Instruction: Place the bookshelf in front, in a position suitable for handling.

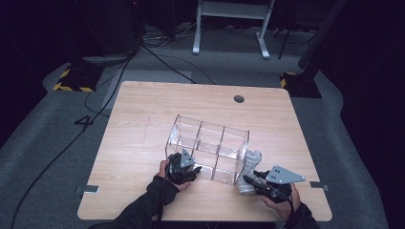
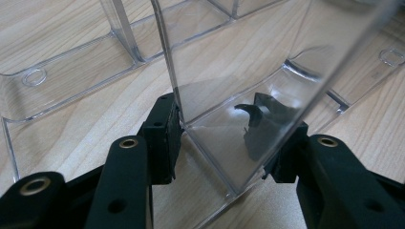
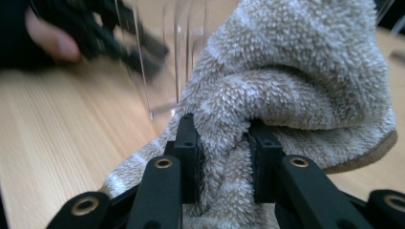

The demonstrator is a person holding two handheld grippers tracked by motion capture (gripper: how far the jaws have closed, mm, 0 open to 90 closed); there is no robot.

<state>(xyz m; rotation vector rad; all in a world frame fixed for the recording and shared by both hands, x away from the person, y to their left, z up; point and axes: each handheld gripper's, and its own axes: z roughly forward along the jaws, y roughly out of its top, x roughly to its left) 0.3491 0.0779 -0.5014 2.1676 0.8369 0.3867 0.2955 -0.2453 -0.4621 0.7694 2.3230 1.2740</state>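
High view: wood table (image 1: 143, 119), clear organizer (image 1: 207, 148) w/ six compartments at centre-near, its long axis running left-near to right-far. Cable hole (image 1: 239, 99) at far side. Floor beyond has cables (image 1: 162, 52) and a white desk frame (image 1: 231, 26). Left gripper (image 1: 184, 164) sits at the organizer's near-left corner. Right gripper (image 1: 253, 183) is near-right, holding a fuzzy sock (image 1: 249, 167) just beside the organizer's right end; sock stands roughly upright, long axis near-to-far, far tip up against the clear wall. Nothing else between sock and the box.

Left gripper view: jaws pinch a clear wall (image 2: 239, 95) of the organizer, one pad each side, at a corner edge. Compartment floors and table grain show thru the plastic.

Right gripper view: jaws pressed into the sock (image 3: 296, 86), a fold of beige-and-white striped pile bunched between the pads. Organizer edge (image 3: 181, 57) stands just behind, blurred; the other hand (image 3: 52, 40) and gripper at far left, also blurred.
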